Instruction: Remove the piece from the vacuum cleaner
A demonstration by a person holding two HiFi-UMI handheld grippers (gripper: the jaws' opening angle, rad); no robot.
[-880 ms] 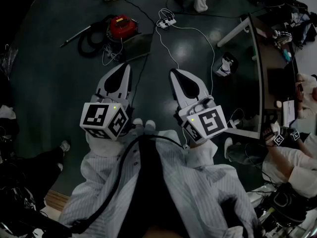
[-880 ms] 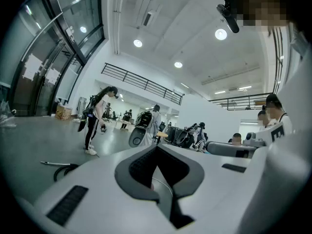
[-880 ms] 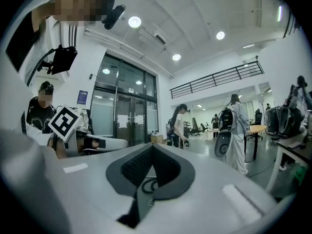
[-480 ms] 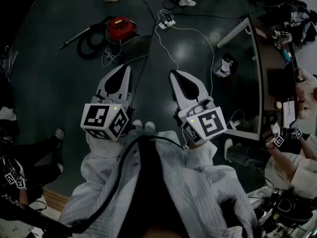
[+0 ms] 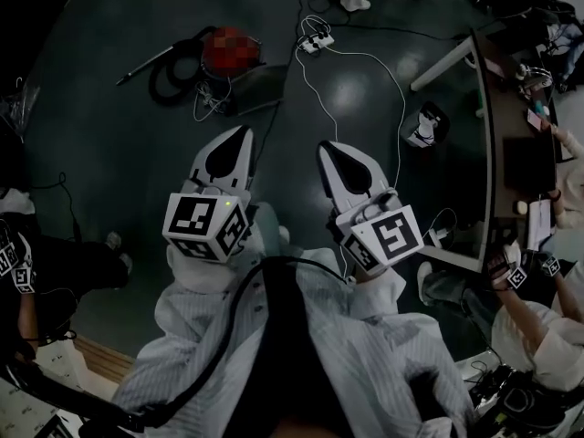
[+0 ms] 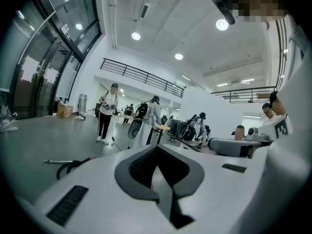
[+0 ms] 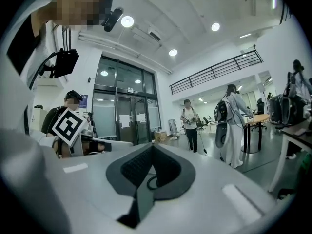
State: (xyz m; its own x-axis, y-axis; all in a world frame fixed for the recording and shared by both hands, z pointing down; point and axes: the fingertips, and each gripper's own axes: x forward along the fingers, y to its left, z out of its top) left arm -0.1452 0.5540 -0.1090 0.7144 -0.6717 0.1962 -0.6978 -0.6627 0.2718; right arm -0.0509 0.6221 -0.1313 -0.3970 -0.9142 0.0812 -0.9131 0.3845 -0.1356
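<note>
The red vacuum cleaner [image 5: 228, 51] lies on the dark floor far ahead, partly under a mosaic patch. Its black hose [image 5: 173, 76] is coiled to its left, and a thin wand [image 5: 144, 65] lies beside the hose. Hose [image 6: 68, 165] and wand [image 6: 57, 161] also show low in the left gripper view. My left gripper [image 5: 239, 135] and right gripper [image 5: 330, 148] are held side by side in front of my chest, well short of the vacuum. Both point forward with jaws closed and nothing between them [image 6: 156, 147] [image 7: 152, 147].
A white power strip [image 5: 317, 41] with a long white cable [image 5: 383, 71] lies ahead to the right. A desk [image 5: 493, 162] runs along the right edge, with a seated person [image 5: 534, 299] near it. Another person [image 5: 55, 272] is at the left. People stand further off [image 6: 106, 112].
Both grippers stay closed and side by side, shifted slightly lower in the head view. The person at the left edge has moved. The vacuum cleaner has not moved on the floor.
</note>
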